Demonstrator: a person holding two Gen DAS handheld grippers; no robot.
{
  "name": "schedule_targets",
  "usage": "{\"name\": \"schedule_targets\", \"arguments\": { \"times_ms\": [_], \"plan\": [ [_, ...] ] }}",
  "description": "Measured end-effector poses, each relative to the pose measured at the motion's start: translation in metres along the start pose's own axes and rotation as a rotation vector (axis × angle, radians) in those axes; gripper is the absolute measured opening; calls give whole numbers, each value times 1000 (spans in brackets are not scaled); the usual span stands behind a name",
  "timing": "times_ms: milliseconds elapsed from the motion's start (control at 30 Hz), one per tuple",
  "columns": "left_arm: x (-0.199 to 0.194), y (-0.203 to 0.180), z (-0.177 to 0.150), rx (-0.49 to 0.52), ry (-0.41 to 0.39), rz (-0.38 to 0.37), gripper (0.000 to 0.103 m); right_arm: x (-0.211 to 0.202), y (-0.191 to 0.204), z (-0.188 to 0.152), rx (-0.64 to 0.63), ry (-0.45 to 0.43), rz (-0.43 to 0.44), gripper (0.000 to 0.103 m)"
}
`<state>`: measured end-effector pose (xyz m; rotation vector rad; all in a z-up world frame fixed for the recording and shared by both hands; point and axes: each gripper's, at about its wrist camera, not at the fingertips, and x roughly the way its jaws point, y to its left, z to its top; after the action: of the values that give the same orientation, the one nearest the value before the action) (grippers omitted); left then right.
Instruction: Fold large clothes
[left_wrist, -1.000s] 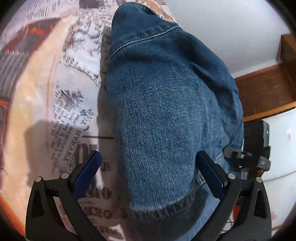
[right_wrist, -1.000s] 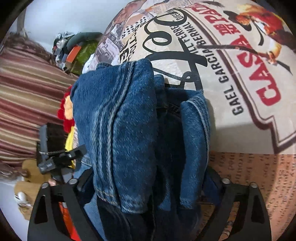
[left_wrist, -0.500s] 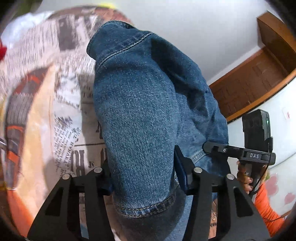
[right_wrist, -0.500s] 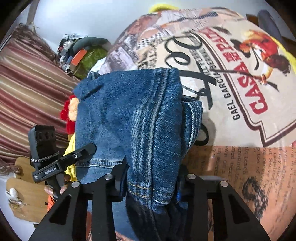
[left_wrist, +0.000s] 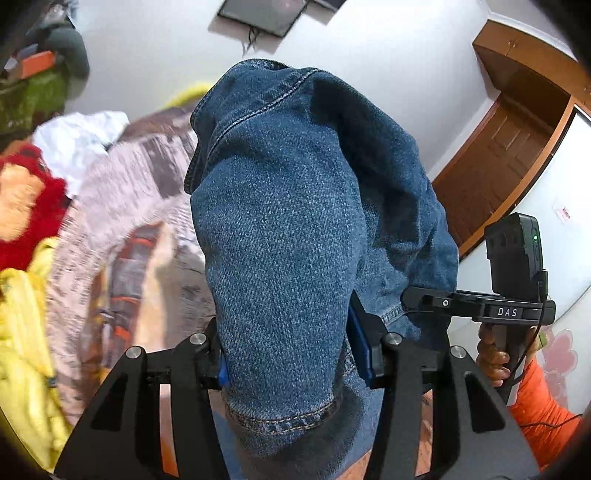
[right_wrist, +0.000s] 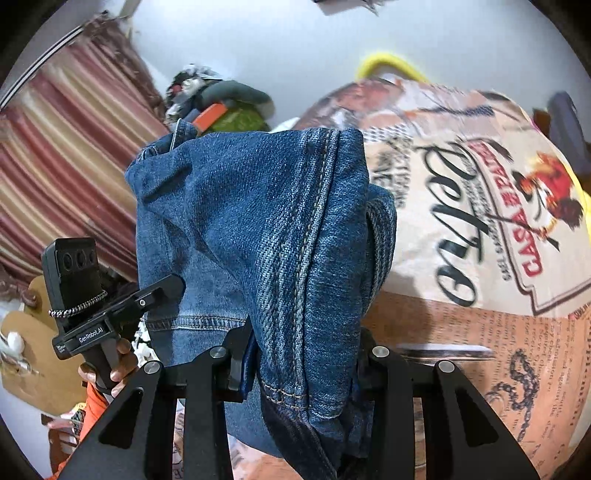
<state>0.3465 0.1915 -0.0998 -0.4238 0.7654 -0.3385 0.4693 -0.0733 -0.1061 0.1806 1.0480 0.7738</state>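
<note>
The left tongs (left_wrist: 291, 354) are clamped on a hemmed end of the blue jeans (left_wrist: 295, 229); the denim bulges up between the 2 black fingers and fills the middle of the left wrist view, its stitched hem hanging just below the pads. The right tongs (right_wrist: 303, 362) grip another hemmed end of the same jeans (right_wrist: 258, 236), with a double-stitched seam running down the fold between their fingers. Both ends are held up in the air, above a bed covered by a printed bedspread (right_wrist: 480, 229) with newspaper text, a red "CASA" label and a rooster picture.

In the left wrist view the other handheld gripper shows at the right edge, held by a hand (left_wrist: 493, 354) with an orange sleeve (left_wrist: 543, 398) below it. In the right wrist view the opposite gripper shows at the left, gripped by a hand (right_wrist: 110, 369). Red and yellow plush cloth (left_wrist: 26, 229) lies at the left of the bedspread, blurred. A striped curtain (right_wrist: 74, 155) hangs at the left of the right wrist view, and a wooden door (left_wrist: 495, 162) stands behind the jeans in the left one.
</note>
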Motion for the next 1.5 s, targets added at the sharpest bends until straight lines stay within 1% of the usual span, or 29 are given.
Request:
{"name": "schedule_targets", "arguments": {
  "times_ms": [167, 200, 267, 433, 533, 633, 867, 967, 1067, 1133, 1267, 1400, 1500],
  "plan": [
    [-40, 20, -5, -21, -27, 36, 50, 8, 44, -5, -40, 12, 26, 35],
    [-38, 29, -3, -25, -28, 43, 50, 11, 51, -6, -46, 19, 30, 34],
    [-51, 41, -9, -42, -30, 59, 50, 20, 65, -9, -56, 35, 40, 34],
    [-65, 74, -20, -91, -14, 85, 50, 55, 87, -18, -70, 89, 60, 34],
    [-60, 96, -30, -128, 17, 99, 50, 81, 91, -26, -65, 132, 62, 34],
    [-52, 114, -43, -167, 50, 103, 50, 108, 86, -34, -52, 182, 54, 34],
    [-7, 164, -70, -272, 142, 104, 50, 169, 64, -44, -15, 287, 17, 34],
    [11, 181, -75, -302, 171, 111, 50, 189, 53, -43, 0, 311, 15, 34],
    [25, 195, -75, -308, 185, 122, 50, 206, 44, -38, 0, 324, 17, 34],
    [30, 199, -76, -310, 192, 131, 51, 215, 39, -36, -4, 329, 13, 34],
    [41, 204, -82, -305, 195, 165, 54, 232, 29, -36, -13, 337, 5, 34],
    [38, 200, -88, -291, 176, 184, 57, 235, 26, -40, -33, 328, -2, 34],
    [32, 191, -90, -267, 168, 228, 57, 229, 30, -43, -55, 310, -8, 35]
  ]
}}
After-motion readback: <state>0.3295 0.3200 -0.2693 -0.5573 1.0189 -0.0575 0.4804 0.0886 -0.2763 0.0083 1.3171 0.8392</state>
